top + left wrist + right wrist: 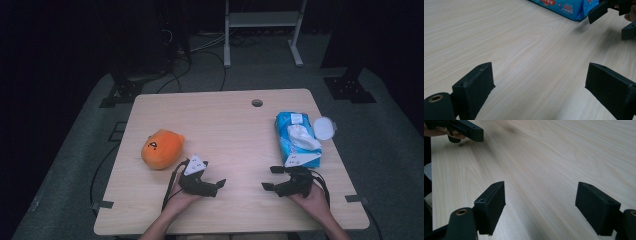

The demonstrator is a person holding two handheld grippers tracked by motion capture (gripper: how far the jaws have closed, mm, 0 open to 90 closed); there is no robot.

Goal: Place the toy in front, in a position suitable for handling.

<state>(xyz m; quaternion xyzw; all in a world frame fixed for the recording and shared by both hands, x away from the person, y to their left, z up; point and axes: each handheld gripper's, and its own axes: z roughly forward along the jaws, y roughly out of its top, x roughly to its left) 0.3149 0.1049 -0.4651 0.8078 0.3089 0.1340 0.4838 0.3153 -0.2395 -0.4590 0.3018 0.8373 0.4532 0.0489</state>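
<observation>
Resting low over the near part of the pale wooden tabletop (230,125), both grippers face each other across a bare stretch of wood. The left gripper (218,185) sits in the person's left hand (180,199) with its jaws pointing toward the middle of the tabletop; in the left gripper view its two black jaws stand apart with nothing but wood grain between them, so it is open and holds nothing. The right gripper (270,178) sits in the right hand (315,197), pointed back toward the left one, and in the right gripper view its jaws are likewise spread wide over bare wood, open and empty.

Nearest the left gripper lies an orange plush toy (162,148), on the left part of the tabletop, just beyond and to the left of that gripper and not touching it; a small dark mark shows on its face. Nearest the right gripper lies a blue tissue pack (294,137), along the right edge of the tabletop, with a white tissue (303,137) pulled up from its top opening. The pack's near end is just beyond the right gripper's grey plate, and whether they touch cannot be told from above. A corner of the same pack (564,7) appears at the top of the left gripper view, beside the other gripper's jaws. A round white lid (325,127) sits just beside the pack at the right edge. A small round hole (257,103) marks the far side of the tabletop.
</observation>
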